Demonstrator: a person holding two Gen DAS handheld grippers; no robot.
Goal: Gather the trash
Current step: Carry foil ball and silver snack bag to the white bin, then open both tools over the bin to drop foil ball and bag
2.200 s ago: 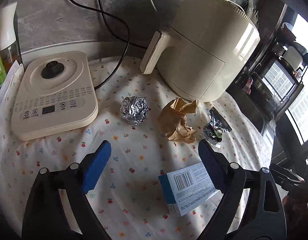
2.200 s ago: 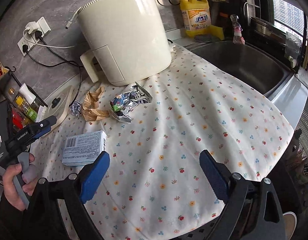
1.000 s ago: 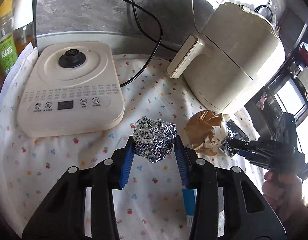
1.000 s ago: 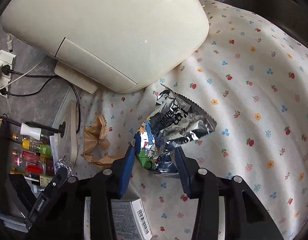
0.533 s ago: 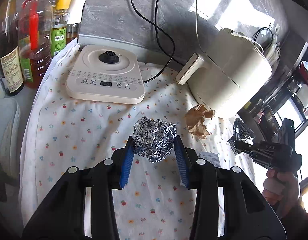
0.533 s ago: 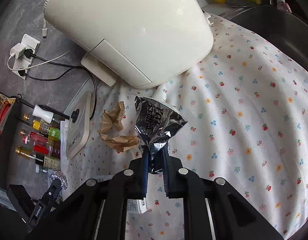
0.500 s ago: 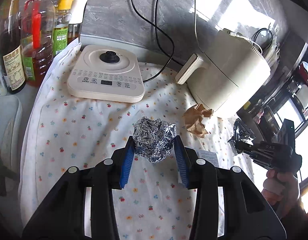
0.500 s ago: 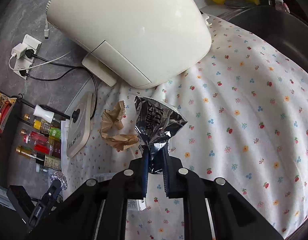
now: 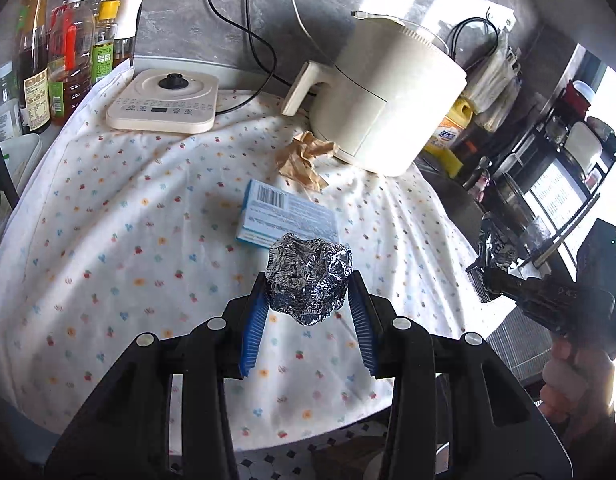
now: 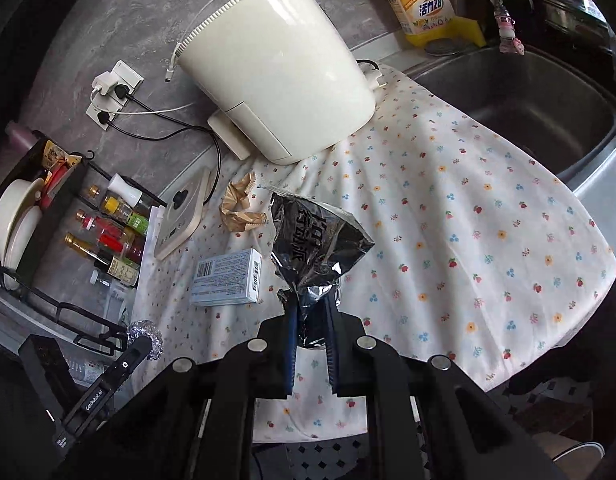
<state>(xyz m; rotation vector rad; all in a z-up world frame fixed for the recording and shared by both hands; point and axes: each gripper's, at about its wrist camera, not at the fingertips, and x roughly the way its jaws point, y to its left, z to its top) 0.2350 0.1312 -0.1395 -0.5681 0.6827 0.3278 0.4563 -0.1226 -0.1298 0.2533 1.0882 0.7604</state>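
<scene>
Left gripper point(image 9: 308, 300) jaws clamp foil ball point(image 9: 308, 280); right gripper point(image 10: 311, 320) jaws pinch wrapper point(image 10: 312, 240).

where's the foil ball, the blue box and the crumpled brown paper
foil ball point(image 9: 308, 280): left wrist view, middle of the crinkled surface between the pads.
blue box point(image 9: 287, 216): left wrist view, printed top face.
crumpled brown paper point(image 9: 303, 156): left wrist view, centre of the wad.

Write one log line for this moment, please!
left gripper: grips crumpled silver foil ball | right gripper: grips shiny foil snack bag
</scene>
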